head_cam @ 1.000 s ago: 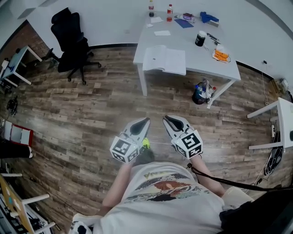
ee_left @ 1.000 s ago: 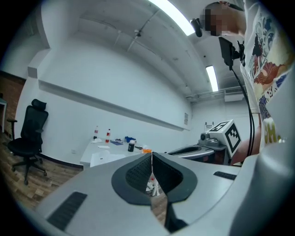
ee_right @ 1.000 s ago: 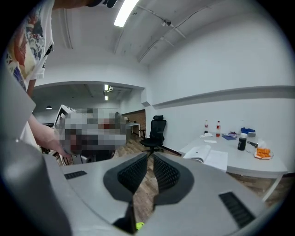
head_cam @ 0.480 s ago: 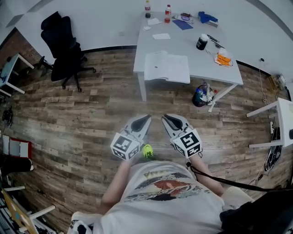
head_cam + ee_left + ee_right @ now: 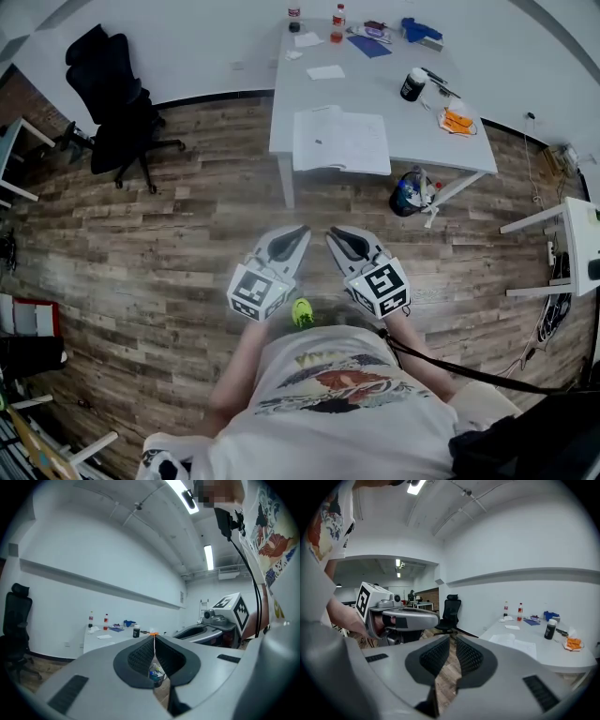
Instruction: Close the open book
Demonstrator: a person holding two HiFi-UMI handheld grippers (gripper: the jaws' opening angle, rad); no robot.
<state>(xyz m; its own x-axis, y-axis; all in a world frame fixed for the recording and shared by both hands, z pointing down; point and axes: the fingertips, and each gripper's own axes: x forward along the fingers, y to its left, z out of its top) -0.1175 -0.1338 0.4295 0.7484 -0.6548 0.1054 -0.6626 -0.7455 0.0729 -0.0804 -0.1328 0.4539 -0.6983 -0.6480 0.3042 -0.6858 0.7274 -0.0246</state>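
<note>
The open book (image 5: 340, 141) lies flat, white pages up, near the front edge of the white table (image 5: 375, 75); it also shows in the right gripper view as pale pages (image 5: 515, 644). Both grippers hang side by side over the wooden floor, well short of the table and pointing toward it. My left gripper (image 5: 298, 231) is shut with nothing in it, its jaws meeting in the left gripper view (image 5: 153, 639). My right gripper (image 5: 333, 232) is shut and empty too, pads together (image 5: 452, 640). Each gripper shows in the other's view, left (image 5: 401, 618) and right (image 5: 206, 632).
On the table stand two bottles (image 5: 337, 23), a black jar (image 5: 411, 82), an orange item (image 5: 454, 120), a blue thing (image 5: 417, 30) and loose papers (image 5: 327, 71). A bucket of clutter (image 5: 409, 192) sits under its right end. A black office chair (image 5: 112, 103) stands at left, another white table (image 5: 572, 244) at right.
The person has walked toward the table with both shut grippers held ahead; the table and book sit nearer, and the chair has slid left in the head view.
</note>
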